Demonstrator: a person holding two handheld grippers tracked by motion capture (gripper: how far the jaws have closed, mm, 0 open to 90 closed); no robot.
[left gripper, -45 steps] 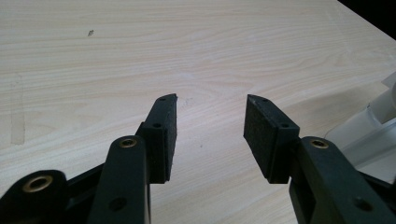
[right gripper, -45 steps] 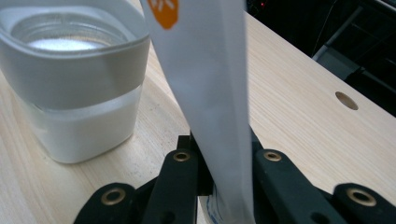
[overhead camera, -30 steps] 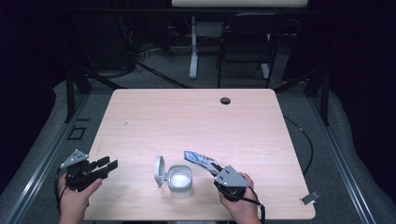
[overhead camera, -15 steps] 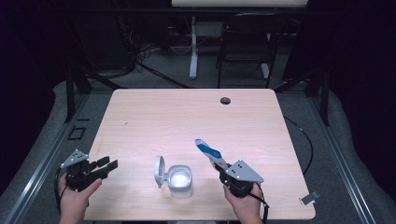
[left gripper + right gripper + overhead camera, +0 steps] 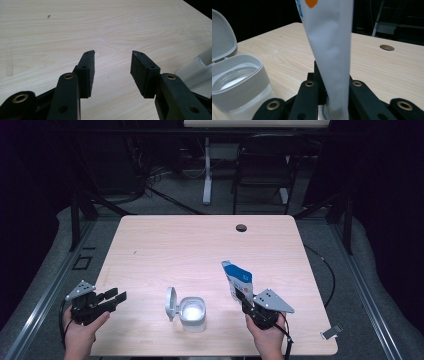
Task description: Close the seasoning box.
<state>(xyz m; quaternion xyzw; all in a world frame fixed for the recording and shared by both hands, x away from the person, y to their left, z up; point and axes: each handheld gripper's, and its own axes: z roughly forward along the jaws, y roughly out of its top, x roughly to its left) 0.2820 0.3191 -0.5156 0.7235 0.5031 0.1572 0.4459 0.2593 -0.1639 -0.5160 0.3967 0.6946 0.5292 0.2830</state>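
Your right gripper [image 5: 243,296] had its jaws clamped on the bottom end of a white and blue flat plastic pouch [image 5: 238,279], which stood nearly upright above the light wooden table [image 5: 200,245], to the right of the small white plastic container [image 5: 192,313]. From the high view you could read the pouch's blue band and its tilt; the right gripper view [image 5: 329,100] gave you instead the pouch's white face [image 5: 332,50] rising straight out of the pinch, with an orange spot near its top. That view also showed the container [image 5: 239,85] close at its left, its hinged lid [image 5: 222,37] thrown open. Your left gripper [image 5: 116,296] rested at the table's near left corner, well apart from the container; the left gripper view [image 5: 112,72] showed its jaws standing apart over bare wood.
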